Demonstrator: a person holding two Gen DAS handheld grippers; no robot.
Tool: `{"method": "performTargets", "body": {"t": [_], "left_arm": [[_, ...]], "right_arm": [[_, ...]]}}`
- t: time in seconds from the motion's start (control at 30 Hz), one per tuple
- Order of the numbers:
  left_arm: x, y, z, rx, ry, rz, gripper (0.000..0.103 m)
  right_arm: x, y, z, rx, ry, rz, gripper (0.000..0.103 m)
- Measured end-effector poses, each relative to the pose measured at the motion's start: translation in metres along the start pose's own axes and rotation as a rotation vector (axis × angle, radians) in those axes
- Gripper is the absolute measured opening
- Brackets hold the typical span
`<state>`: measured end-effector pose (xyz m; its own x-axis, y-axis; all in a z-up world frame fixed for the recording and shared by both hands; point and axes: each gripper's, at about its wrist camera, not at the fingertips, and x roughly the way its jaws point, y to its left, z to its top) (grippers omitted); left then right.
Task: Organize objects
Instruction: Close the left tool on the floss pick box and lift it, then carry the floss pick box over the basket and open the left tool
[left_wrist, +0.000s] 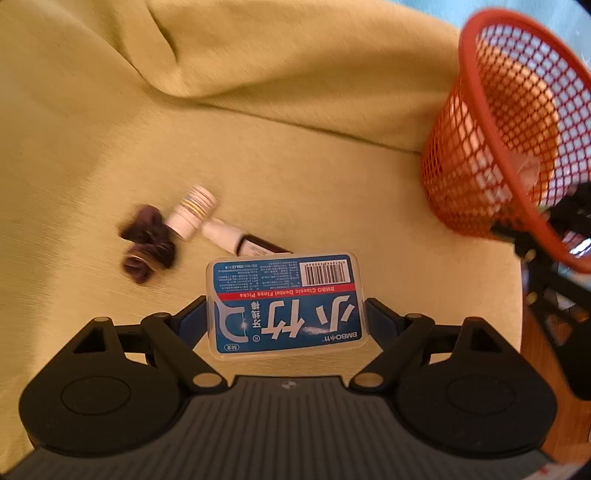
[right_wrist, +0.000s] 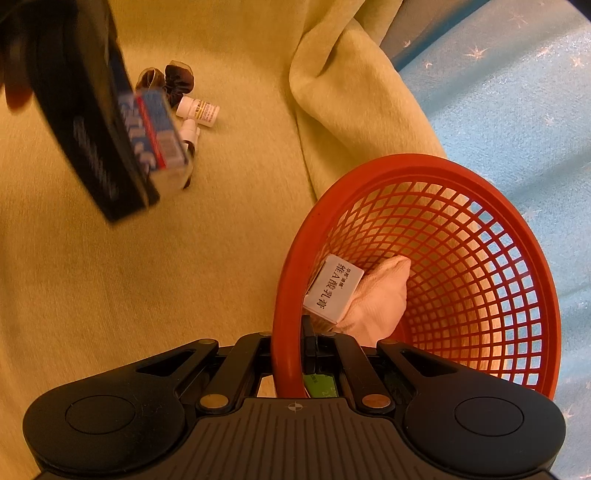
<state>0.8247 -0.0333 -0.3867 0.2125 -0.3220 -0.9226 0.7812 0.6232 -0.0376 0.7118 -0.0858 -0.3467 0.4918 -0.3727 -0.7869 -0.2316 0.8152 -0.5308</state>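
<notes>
My left gripper (left_wrist: 286, 314) is shut on a blue and clear dental floss pick box (left_wrist: 284, 302), held above the yellow-green blanket. The same box (right_wrist: 159, 136) shows at the upper left of the right wrist view. My right gripper (right_wrist: 291, 347) is shut on the near rim of the red mesh basket (right_wrist: 517, 295). Inside the basket lie a white carton with black characters (right_wrist: 332, 288) and a white cloth pouch (right_wrist: 380, 295). On the blanket lie a dark scrunchie (left_wrist: 146, 243), a small white bottle (left_wrist: 192, 214) and a dark spray bottle with a white cap (left_wrist: 236, 240).
The yellow-green blanket (left_wrist: 332, 177) has thick folds at the back. A blue star-patterned sheet (right_wrist: 517, 110) lies to the right of it. The basket (left_wrist: 517, 129) stands at the right of the left wrist view, with the right gripper's dark body under it.
</notes>
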Motion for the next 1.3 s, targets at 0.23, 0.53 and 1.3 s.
{"method": "performTargets", "body": {"t": [0.23,0.53,1.3], "left_arm": [[-0.044,0.003,0.016,-0.024,-0.039,0.012,0.085],[-0.091,-0.009,0.034,-0.014,-0.094,-0.007,0.085],[-0.131,-0.064,0.082,0.067,-0.178,-0.141,0.085]], "right_arm": [[0.002,0.001,-0.002,-0.03,0.0,-0.001,0.0],[0.003,-0.001,-0.005,-0.049,0.003,0.003,0.0],[0.004,-0.001,-0.004,-0.039,0.008,0.005,0.0]]}}
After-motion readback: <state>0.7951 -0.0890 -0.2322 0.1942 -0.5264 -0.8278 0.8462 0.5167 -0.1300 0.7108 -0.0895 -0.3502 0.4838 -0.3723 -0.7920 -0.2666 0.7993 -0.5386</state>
